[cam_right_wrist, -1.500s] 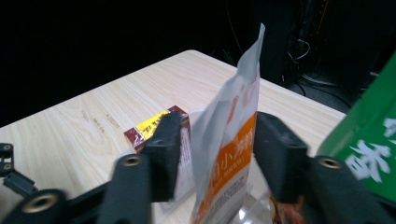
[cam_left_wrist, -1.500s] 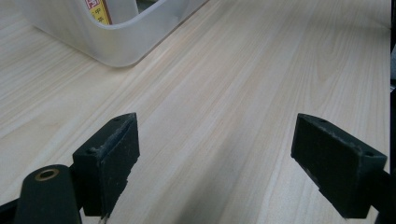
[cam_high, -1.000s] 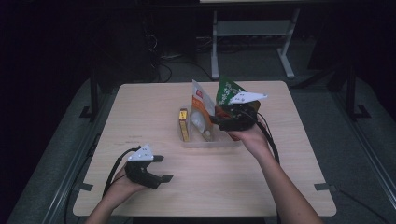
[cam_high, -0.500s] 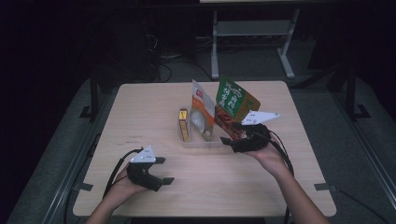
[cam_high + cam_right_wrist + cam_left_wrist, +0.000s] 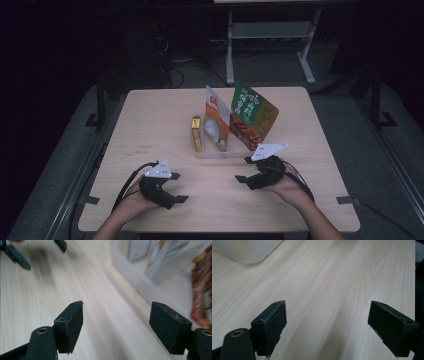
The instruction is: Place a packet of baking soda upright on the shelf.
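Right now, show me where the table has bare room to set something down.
Free: the left part of the table, from its edge to the small yellow box, and the strip between the two hand-held grippers, left and right. Crowded: the middle, where the clear tray holds the box, white pouch and green pouch.

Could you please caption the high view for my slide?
Both tongs, left and right, rest open beside a clear tray holding three snack packets.

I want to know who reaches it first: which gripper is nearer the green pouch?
Right. The right gripper sits just in front of the green pouch; the left gripper is farther, down-left.
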Tool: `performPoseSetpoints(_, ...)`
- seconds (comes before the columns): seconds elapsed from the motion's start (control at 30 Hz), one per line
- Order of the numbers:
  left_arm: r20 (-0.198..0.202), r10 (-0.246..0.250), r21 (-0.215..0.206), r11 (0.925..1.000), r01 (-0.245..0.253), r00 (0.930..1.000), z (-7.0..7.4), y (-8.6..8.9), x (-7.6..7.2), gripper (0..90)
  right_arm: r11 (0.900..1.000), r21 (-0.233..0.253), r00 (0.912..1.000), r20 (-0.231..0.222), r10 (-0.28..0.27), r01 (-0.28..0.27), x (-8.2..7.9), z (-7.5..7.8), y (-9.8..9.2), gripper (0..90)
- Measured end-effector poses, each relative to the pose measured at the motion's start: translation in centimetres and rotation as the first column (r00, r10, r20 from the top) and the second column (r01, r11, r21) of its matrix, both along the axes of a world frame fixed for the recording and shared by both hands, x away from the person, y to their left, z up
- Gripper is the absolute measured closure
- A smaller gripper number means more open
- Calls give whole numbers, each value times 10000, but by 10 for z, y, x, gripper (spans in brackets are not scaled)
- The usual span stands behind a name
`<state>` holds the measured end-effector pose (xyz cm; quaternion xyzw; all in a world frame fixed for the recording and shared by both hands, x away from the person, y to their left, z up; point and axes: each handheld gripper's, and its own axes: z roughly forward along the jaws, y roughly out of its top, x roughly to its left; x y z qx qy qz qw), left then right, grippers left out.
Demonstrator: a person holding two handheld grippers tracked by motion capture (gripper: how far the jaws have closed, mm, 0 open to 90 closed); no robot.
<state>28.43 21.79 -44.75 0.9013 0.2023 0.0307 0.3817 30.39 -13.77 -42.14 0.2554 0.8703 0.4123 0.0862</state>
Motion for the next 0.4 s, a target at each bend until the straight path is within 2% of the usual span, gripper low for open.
performPoseSetpoints(0.13, -23, -79, -35, 10000, 79, 10000, 0, -2, -1, 148, 9995, -300, 9997, -180, 134, -139, -1, -6, 2, 268)
performPoseSetpoints(0.4, -54, -186, 61, 9998, 186, 9998, -1, -3, -1, 148, 9994, -277, 9997, -98, 213, -215, 0, -8, 1, 267)
